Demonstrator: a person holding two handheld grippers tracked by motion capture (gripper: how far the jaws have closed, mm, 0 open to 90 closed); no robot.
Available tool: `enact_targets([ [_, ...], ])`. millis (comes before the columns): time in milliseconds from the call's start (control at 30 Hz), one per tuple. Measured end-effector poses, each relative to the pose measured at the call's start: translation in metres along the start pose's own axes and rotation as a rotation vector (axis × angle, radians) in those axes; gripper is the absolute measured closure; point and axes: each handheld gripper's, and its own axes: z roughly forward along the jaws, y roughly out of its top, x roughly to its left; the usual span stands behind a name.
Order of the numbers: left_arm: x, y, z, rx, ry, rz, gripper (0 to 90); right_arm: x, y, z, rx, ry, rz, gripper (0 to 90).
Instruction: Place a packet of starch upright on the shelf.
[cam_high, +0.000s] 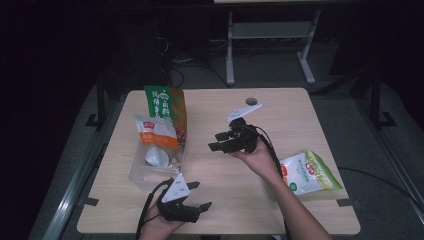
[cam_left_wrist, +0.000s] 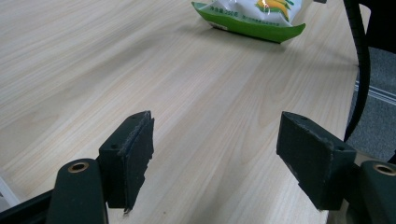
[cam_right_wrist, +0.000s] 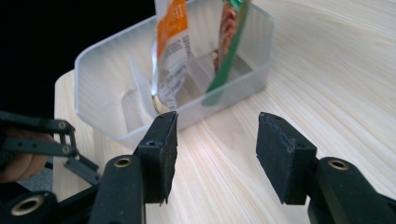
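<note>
A clear plastic bin (cam_high: 142, 175) sits at the table's left. An orange-and-white snack bag (cam_high: 156, 132) and a taller green-and-orange bag (cam_high: 167, 107) stand in it. A white-and-green bag (cam_high: 307, 172) lies flat near the right edge. My right gripper (cam_high: 217, 141) hovers mid-table, pointing left at the bin, open and empty. In the right gripper view its jaws (cam_right_wrist: 215, 135) frame the bin (cam_right_wrist: 252, 70) and the orange bag (cam_right_wrist: 170, 42). My left gripper (cam_high: 199, 195) rests open near the front edge. In its own view (cam_left_wrist: 215, 135) it faces the white-and-green bag (cam_left_wrist: 252, 14).
A small dark round disc (cam_high: 251, 101) lies at the table's back. A black cable (cam_left_wrist: 362, 70) trails past the right table edge. A white metal frame (cam_high: 230, 45) stands on the floor behind the table. Bare wood lies between the bin and the flat bag.
</note>
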Motion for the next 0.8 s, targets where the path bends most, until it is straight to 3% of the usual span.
enact_targets([
  [233, -0.003, 0.005, 0.002, -0.003, -0.004, 0.006, 26.7, -0.006, -0.017, -0.025, -0.009, -0.043, 0.019, 43.7],
  [567, -0.003, 0.014, 0.009, 0.004, -0.014, 0.005, 26.5, -0.015, -0.045, -0.055, -0.014, -0.095, 0.090, 39.1],
  [800, -0.006, 0.025, 0.021, 0.017, -0.045, 0.023, 26.5, -0.019, -0.069, -0.073, -0.002, -0.139, 0.130, 37.0],
])
